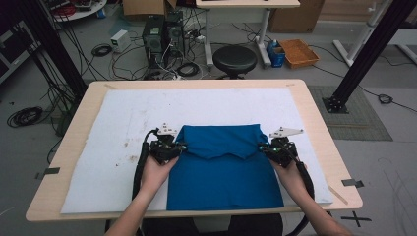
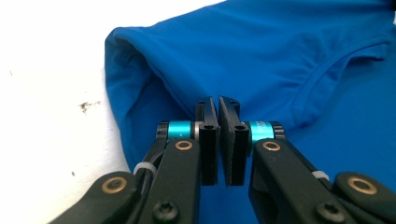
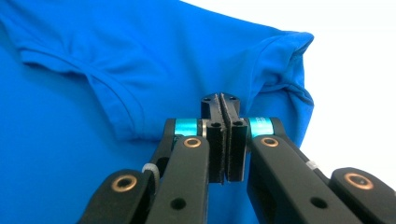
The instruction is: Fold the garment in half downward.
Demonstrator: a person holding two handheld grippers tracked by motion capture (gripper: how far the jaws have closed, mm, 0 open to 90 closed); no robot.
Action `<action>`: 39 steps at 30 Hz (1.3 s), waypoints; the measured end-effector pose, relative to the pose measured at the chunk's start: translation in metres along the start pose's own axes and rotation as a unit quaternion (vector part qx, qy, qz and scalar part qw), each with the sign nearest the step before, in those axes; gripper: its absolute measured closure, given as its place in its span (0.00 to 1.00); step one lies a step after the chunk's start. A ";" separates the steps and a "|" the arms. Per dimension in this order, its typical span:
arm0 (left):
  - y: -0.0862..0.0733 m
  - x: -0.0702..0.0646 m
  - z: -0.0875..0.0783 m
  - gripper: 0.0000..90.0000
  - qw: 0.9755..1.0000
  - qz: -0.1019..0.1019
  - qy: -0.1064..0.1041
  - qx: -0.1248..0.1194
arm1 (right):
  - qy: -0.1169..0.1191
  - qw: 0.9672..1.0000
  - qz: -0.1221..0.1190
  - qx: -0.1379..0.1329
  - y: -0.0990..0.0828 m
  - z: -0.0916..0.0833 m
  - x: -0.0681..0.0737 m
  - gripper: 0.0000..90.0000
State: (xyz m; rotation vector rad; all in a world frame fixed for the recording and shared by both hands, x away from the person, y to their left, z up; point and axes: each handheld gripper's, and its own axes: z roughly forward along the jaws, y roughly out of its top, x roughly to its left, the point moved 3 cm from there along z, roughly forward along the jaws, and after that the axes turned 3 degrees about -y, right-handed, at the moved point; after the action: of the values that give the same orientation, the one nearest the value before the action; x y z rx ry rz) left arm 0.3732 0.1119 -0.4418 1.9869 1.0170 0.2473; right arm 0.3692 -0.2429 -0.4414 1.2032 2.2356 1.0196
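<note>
Your left tongs [image 1: 173, 147] and right tongs [image 1: 270, 148] are clamped shut at the side edges of the blue shirt [image 1: 223, 172] on the bench's white mat [image 1: 123, 123]. Top fold laid; further folds remain, I judge.

Plain blue garment [image 1: 223, 172] on a white mat [image 1: 118, 128].
The garment is solid blue, unpatterned; the mat shows small brown specks. The counter [image 1: 88, 96] is pale wood. Both tongs are black with turquoise bands and brass-coloured rivets.
</note>
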 end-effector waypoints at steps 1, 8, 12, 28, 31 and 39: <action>0.000 -0.002 -0.003 0.96 1.000 0.004 -0.004 0.001 | 0.003 1.000 0.003 0.000 0.000 -0.003 0.001 1.00; -0.007 -0.021 -0.029 0.96 0.999 0.016 -0.044 0.000 | 0.012 1.000 -0.013 -0.007 -0.012 -0.039 0.011 1.00; -0.013 -0.020 -0.026 0.93 0.999 0.006 -0.035 0.006 | 0.012 1.000 -0.004 -0.011 -0.017 -0.042 0.006 0.95; -0.028 -0.004 -0.004 0.83 0.998 -0.051 -0.004 0.020 | 0.011 0.999 0.021 0.040 -0.011 0.019 0.003 0.98; -0.024 -0.008 -0.009 0.94 0.999 -0.042 -0.010 0.002 | 0.012 1.000 0.015 0.025 -0.010 0.011 0.004 0.98; -0.016 -0.019 -0.030 0.96 0.998 -0.038 -0.039 -0.027 | 0.020 1.000 0.002 -0.006 -0.011 -0.027 0.008 0.98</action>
State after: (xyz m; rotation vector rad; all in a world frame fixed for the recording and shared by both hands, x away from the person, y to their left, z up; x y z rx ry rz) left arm 0.3363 0.1213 -0.4323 1.8902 1.0228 0.1541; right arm 0.3419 -0.2518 -0.4328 1.1926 2.2557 1.0668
